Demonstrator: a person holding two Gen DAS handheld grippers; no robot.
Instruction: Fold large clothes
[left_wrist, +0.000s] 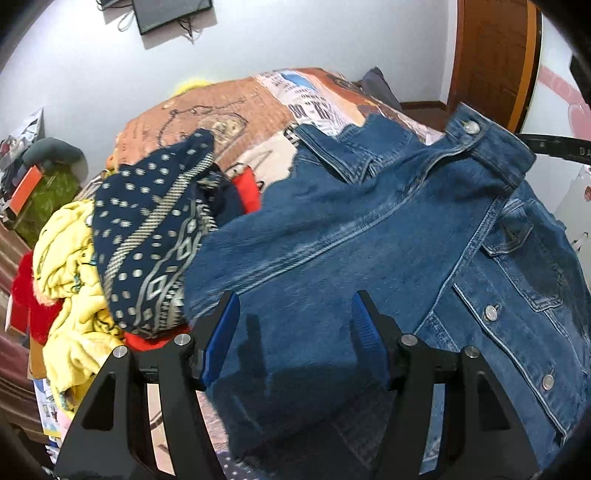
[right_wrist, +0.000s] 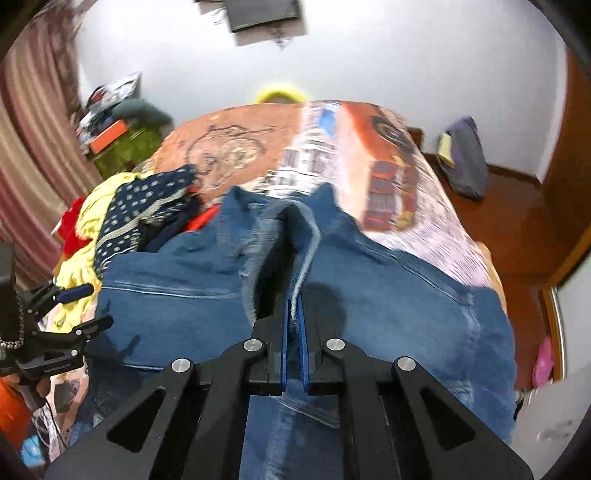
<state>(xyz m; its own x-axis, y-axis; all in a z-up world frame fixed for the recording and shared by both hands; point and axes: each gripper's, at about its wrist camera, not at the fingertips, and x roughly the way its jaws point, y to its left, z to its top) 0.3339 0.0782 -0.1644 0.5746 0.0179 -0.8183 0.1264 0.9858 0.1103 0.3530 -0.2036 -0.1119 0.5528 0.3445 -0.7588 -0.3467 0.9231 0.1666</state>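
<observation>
A blue denim jacket (left_wrist: 388, 236) lies spread on the bed, with metal buttons along its right side. My left gripper (left_wrist: 293, 306) is open just above the jacket's cloth, holding nothing. In the right wrist view my right gripper (right_wrist: 294, 310) is shut on a raised fold of the denim jacket (right_wrist: 388, 295), and the pinched edge stands up between the blue pads. The left gripper also shows in the right wrist view (right_wrist: 88, 306) at the far left, open beside the jacket's edge.
A pile of clothes lies left of the jacket: a navy patterned garment (left_wrist: 147, 229), a yellow one (left_wrist: 70, 280) and red ones. The patterned bedspread (right_wrist: 258, 147) stretches behind. A wooden door (left_wrist: 491, 55) and wood floor (right_wrist: 517, 221) are at right.
</observation>
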